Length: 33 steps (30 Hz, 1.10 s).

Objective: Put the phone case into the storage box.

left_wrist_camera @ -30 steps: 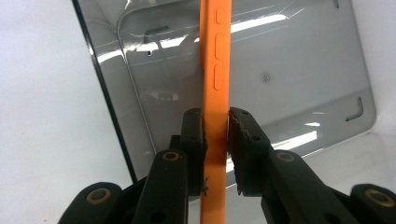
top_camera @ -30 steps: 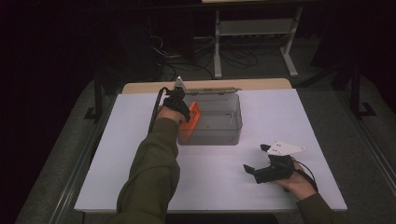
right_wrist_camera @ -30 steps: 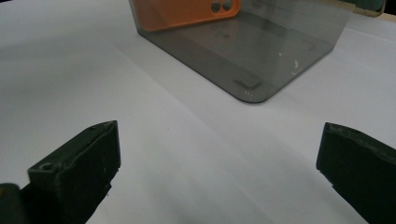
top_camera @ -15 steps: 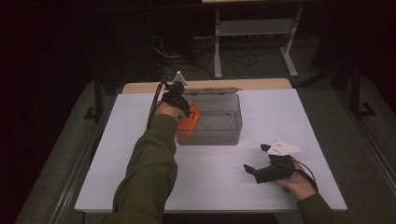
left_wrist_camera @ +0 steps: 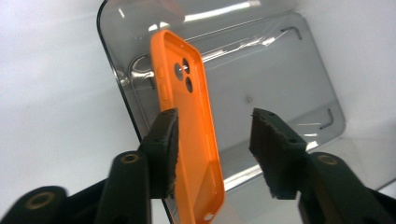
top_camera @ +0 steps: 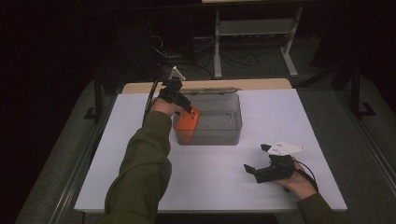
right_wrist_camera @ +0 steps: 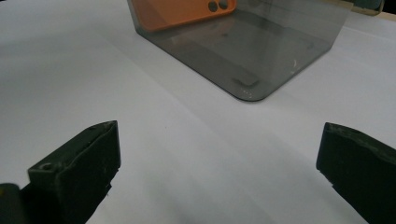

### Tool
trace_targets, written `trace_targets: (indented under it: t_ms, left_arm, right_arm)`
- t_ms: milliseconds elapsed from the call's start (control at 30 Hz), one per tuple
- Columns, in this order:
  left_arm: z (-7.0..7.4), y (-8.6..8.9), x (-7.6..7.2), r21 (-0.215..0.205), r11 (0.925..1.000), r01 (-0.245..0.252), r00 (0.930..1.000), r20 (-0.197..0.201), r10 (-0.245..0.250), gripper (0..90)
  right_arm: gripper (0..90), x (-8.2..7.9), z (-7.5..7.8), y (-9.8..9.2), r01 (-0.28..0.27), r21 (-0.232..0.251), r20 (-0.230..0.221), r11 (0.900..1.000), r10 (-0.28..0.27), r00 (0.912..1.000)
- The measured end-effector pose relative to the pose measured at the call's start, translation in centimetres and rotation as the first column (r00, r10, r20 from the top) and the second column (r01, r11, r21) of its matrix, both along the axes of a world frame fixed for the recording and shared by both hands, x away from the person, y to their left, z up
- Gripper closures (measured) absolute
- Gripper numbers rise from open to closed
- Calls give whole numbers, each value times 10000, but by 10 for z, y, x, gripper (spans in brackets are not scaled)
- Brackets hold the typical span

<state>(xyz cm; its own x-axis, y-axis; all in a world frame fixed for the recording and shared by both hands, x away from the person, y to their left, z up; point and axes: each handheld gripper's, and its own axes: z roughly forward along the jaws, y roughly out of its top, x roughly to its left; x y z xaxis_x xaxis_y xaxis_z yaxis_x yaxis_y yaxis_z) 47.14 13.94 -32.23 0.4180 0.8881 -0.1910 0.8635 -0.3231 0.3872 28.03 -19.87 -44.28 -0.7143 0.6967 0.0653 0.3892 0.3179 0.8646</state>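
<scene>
Left claw (left_wrist_camera: 212, 154): jaws parted and just been opening; the orange phone case (left_wrist_camera: 187, 121) stands between them, against my left-hand jaw in the left gripper view, with a clear gap to the other jaw. I am no longer pinching it.
Left claw, place: in the high view my left claw (top_camera: 180, 99) hangs over the left end of the grey clear box (top_camera: 219, 135), pointing down into it.
Phone case: on edge, tilted, inside the box at its left end, leaning close along the left wall; camera holes toward the far end as the left gripper view shows it. Whether it touches the wall I cannot tell.
Box edges: four upright clear walls with rounded corners; the floor to the right of the case is bare, giving the free jaw room on that side. The left wall stands close behind the other jaw.
Right claw (top_camera: 261, 161): jaws spread wide, nothing between them, low over the white bench (top_camera: 140, 186) near its right front corner, well apart from the box.
Right claw, outlook: open bench surface lies between its jaws (right_wrist_camera: 219, 186) and the box's near corner.
Bench edges: the box sits toward the far middle; a wooden strip (top_camera: 261, 84) runs just behind it along the far edge; broad bare surface on the front, left and right.
</scene>
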Motion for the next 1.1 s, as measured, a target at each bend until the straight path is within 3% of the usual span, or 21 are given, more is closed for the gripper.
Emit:
trace_targets:
  t_ms: [300, 533, 900, 1100]
  left_arm:
    - [7, 6, -5, -631, 9946, 828, 9960, 388, -804, 372]
    - [10, 10, -13, -925, 9838, 1537, 9860, 795, -1466, 283]
    - [13, 22, -31, -1219, 9589, 2561, 9575, 1678, -2344, 160]
    - [13, 33, -44, -1337, 9446, 2999, 9373, 2256, -2656, 119]
  right_arm:
    - [0, 0, -1, -5, 134, 42, -27, 9999, -134, 9999]
    - [0, 0, -2, -8, 206, -18, -14, 9998, -206, 9998]
    - [0, 0, -2, -5, 219, -216, -43, 9995, -220, 9997]
    - [0, 0, -3, -4, 250, -313, -56, 9992, -252, 9997]
